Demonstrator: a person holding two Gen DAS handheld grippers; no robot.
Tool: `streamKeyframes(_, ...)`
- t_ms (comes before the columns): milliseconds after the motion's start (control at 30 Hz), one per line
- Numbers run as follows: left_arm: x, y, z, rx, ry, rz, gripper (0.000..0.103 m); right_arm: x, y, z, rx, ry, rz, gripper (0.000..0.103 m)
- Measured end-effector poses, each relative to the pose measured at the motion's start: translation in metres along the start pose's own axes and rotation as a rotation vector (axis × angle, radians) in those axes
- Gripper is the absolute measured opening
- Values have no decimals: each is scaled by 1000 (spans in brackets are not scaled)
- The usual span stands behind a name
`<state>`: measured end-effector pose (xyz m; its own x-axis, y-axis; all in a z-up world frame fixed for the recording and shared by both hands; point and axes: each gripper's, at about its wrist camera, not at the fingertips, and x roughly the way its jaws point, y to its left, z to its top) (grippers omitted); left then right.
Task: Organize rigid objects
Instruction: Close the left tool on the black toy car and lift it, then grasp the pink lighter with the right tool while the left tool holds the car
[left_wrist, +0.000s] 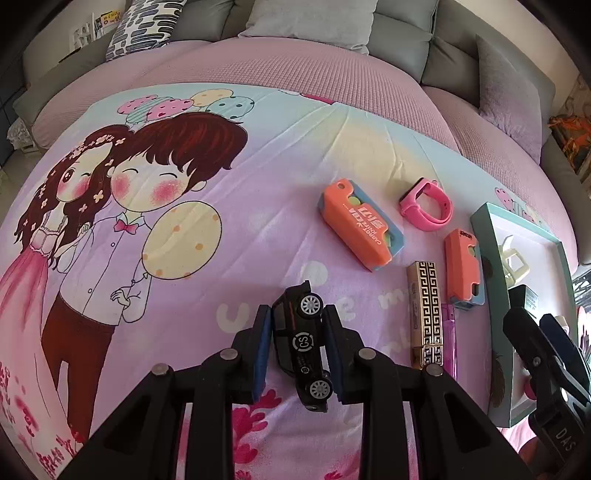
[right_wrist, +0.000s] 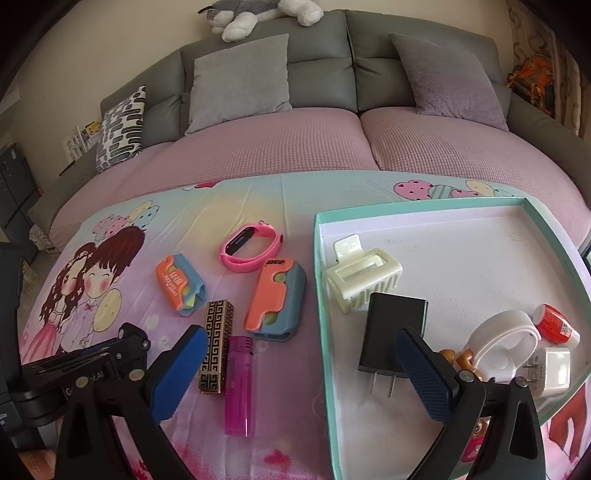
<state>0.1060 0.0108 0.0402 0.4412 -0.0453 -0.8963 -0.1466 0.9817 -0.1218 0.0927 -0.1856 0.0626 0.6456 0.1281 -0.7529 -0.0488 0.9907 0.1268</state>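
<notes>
My left gripper (left_wrist: 297, 325) is shut on a black toy car (left_wrist: 301, 347), held nose-down above the cartoon sheet. My right gripper (right_wrist: 299, 354) is open and empty, straddling the left wall of the teal tray (right_wrist: 321, 295). On the sheet lie two orange-blue carrot knives (right_wrist: 181, 284) (right_wrist: 277, 299), a pink watch band (right_wrist: 251, 247), a gold patterned lipstick (right_wrist: 216, 347) and a purple lighter (right_wrist: 240, 384). In the tray sit a cream hair claw (right_wrist: 364, 278), a black charger (right_wrist: 395, 332), a white band (right_wrist: 502, 343), a white plug (right_wrist: 554, 369) and a red bottle (right_wrist: 554, 323).
A grey sofa (right_wrist: 317, 55) with cushions runs behind the pink-covered seat. A plush toy (right_wrist: 258, 14) lies on top of the sofa back. In the left wrist view the tray (left_wrist: 498, 295) stands at the right, with the right gripper (left_wrist: 546, 347) over it.
</notes>
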Motion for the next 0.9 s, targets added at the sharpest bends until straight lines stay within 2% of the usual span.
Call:
streamKeyframes(267,4,1,-1,-3,10,13,31,5,21,-8,-82,38,34,71)
streamKeyframes(333,6,1,0,-3,14,12,31,7,23,-12,-95,55,40,59)
streamKeyframes(433,8,0,0,-2,22,10,31,10,28,-16,-116,78,42,47)
streamKeyframes(700,14,2,3,-3,33,9,31,25,34,-24,-133,149,38,43)
streamKeyframes(900,19,1,3,8,43,22,31,28,34,-25,-135,152,43,43)
